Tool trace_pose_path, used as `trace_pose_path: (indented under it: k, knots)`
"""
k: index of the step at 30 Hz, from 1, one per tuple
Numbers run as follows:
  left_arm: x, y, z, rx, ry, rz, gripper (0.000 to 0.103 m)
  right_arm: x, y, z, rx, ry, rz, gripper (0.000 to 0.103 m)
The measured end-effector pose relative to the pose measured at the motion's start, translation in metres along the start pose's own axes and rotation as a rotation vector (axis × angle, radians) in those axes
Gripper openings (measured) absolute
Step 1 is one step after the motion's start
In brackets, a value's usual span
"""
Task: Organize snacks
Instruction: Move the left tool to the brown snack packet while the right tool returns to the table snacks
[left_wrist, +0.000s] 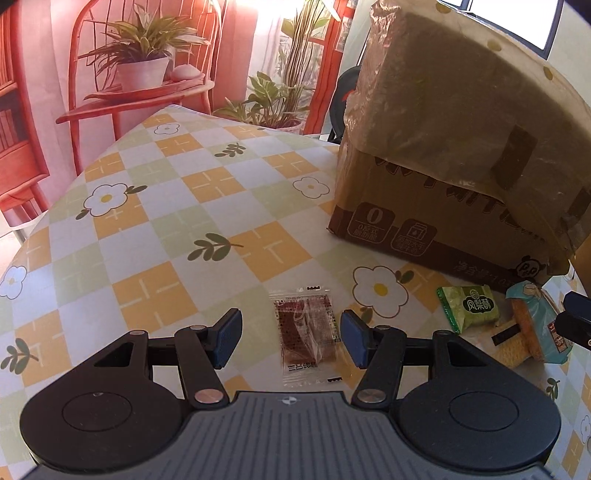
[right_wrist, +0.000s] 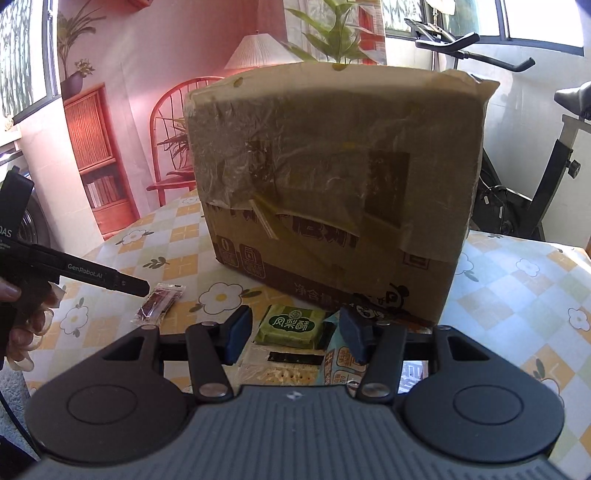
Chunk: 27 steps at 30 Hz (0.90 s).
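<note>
**Two tongs above snack packets in front of a cardboard box**

Left wrist view. The left tongs (left_wrist: 291, 338) stand with their blue-padded jaws spread wide and grip nothing. Between the jaws, lying flat on the checked, flower-printed tabletop (left_wrist: 177, 236), is a clear packet holding a dark red-brown snack (left_wrist: 308, 330); whether the pads touch it cannot be told. To the right lie three more packets close together: a green packet with white lettering (left_wrist: 467, 308), a pale cracker packet (left_wrist: 508, 343) partly under its neighbours, and a light blue packet (left_wrist: 537, 325) showing an orange-brown snack. Behind them stands a large cardboard box (left_wrist: 443, 147), its upper part wrapped in crinkled tape and film. A dark part of the other tool shows at the right edge.

Right wrist view. The right tongs (right_wrist: 295, 336) are likewise spread apart and hold nothing. The green packet (right_wrist: 293, 326) lies between the jaws, just in front of the box (right_wrist: 332, 177). Nearer the camera is the cracker packet (right_wrist: 284, 371), and the light blue packet (right_wrist: 341, 363) lies by the right jaw, partly hidden behind it. The clear packet (right_wrist: 157, 304) lies well to the left on the tabletop (right_wrist: 517, 288), just below the tip of the left tool, whose handle a hand (right_wrist: 26, 317) holds at the left edge.

An exercise bike (right_wrist: 517, 184) stands behind the tabletop on the right.
</note>
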<state>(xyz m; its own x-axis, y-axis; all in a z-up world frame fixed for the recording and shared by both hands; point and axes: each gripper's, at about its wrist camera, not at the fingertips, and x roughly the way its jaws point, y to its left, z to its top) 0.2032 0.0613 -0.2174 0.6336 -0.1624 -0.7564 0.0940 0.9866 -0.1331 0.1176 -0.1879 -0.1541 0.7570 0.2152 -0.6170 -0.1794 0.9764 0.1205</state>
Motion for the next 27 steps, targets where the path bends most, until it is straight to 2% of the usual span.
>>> trace_pose_path:
  k: [7, 9, 13, 14, 17, 18, 27]
  knots:
    - [0.033, -0.018, 0.001, 0.029, 0.034, 0.054, 0.062, 0.005, -0.001, -0.004, 0.007, 0.022, 0.000, 0.056]
    - [0.034, -0.025, -0.005, 0.057, 0.010, 0.081, 0.066, 0.005, -0.003, -0.006, 0.018, 0.029, -0.001, 0.056]
    - [0.031, -0.039, -0.011, 0.091, 0.012, 0.112, 0.067, 0.004, -0.006, -0.011, 0.038, 0.033, 0.001, 0.056]
    - [0.030, -0.040, -0.011, 0.086, 0.019, 0.116, 0.066, 0.004, -0.006, -0.011, 0.038, 0.033, 0.001, 0.056]
    - [0.022, -0.043, -0.014, 0.074, 0.012, 0.111, 0.045, 0.002, -0.006, -0.012, 0.035, 0.031, -0.005, 0.056]
    - [0.020, -0.043, -0.016, 0.069, 0.012, 0.094, 0.042, 0.001, -0.006, -0.012, 0.036, 0.030, -0.006, 0.056]
    - [0.002, -0.049, -0.029, 0.099, -0.030, 0.024, 0.040, -0.002, -0.004, -0.011, 0.026, 0.027, -0.031, 0.056]
